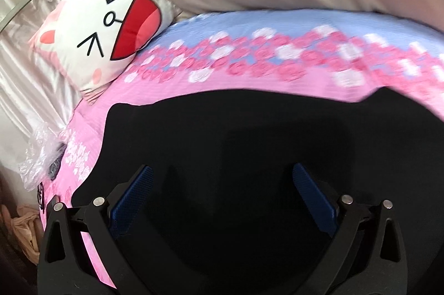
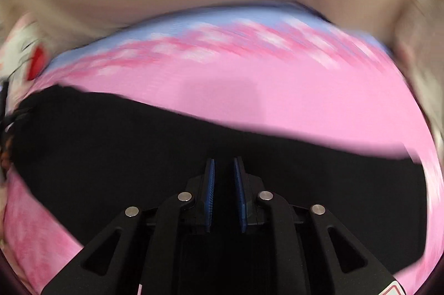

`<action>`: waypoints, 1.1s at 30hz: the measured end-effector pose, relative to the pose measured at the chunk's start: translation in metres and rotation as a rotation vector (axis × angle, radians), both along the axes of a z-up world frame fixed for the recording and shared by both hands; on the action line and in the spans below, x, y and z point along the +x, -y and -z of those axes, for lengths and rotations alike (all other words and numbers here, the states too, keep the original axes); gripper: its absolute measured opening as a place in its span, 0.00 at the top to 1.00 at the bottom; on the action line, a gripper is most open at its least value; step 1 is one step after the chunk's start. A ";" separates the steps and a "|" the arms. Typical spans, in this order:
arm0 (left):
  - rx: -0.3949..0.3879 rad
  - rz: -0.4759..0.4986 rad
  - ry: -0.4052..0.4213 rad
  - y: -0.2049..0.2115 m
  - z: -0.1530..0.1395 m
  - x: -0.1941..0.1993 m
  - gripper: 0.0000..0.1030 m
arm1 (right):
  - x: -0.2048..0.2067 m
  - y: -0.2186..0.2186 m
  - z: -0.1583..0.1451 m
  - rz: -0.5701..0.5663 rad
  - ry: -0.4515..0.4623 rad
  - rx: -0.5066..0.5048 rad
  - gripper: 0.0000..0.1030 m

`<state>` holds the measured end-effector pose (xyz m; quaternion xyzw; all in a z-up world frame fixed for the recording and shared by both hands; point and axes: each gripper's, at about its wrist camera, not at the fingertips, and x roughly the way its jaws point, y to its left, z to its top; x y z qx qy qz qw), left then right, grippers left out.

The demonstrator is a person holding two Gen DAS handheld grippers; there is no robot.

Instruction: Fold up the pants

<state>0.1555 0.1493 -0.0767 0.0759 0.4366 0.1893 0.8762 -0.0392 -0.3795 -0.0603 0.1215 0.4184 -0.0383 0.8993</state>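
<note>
In my left wrist view, a cat-face pillow (image 1: 102, 34) sat at the upper left, with crinkled clear plastic (image 1: 38, 153) at the left edge below it. The black pants (image 1: 249, 145) lay spread across the lower middle of the frame on the pink flowered bedspread (image 1: 277, 56). My left tongs (image 1: 223, 175) stood wide apart over the dark cloth, gripping nothing. In my right wrist view (badly smeared by motion), the pants (image 2: 111, 145) ran as a black band from the left edge to the lower right. My right tongs (image 2: 223, 170) were drawn nearly together at bottom centre; whether cloth sat between them I could not tell.
</note>
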 end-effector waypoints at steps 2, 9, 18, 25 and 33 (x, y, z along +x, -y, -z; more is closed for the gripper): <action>-0.008 -0.013 0.014 -0.003 -0.003 0.004 0.04 | -0.028 0.024 -0.012 0.159 0.010 -0.056 0.81; 0.015 0.036 0.030 0.023 -0.029 -0.012 0.05 | -0.093 0.083 -0.010 0.434 0.035 -0.055 0.45; -0.098 0.291 0.079 0.101 -0.066 -0.066 0.05 | -0.073 0.108 -0.026 0.416 0.122 -0.096 0.87; -0.093 0.379 0.052 0.139 -0.059 -0.082 0.05 | -0.087 0.134 -0.009 0.505 0.057 -0.042 0.72; -0.132 0.459 0.007 0.169 -0.050 -0.094 0.05 | -0.097 0.109 -0.007 0.483 0.067 0.045 0.37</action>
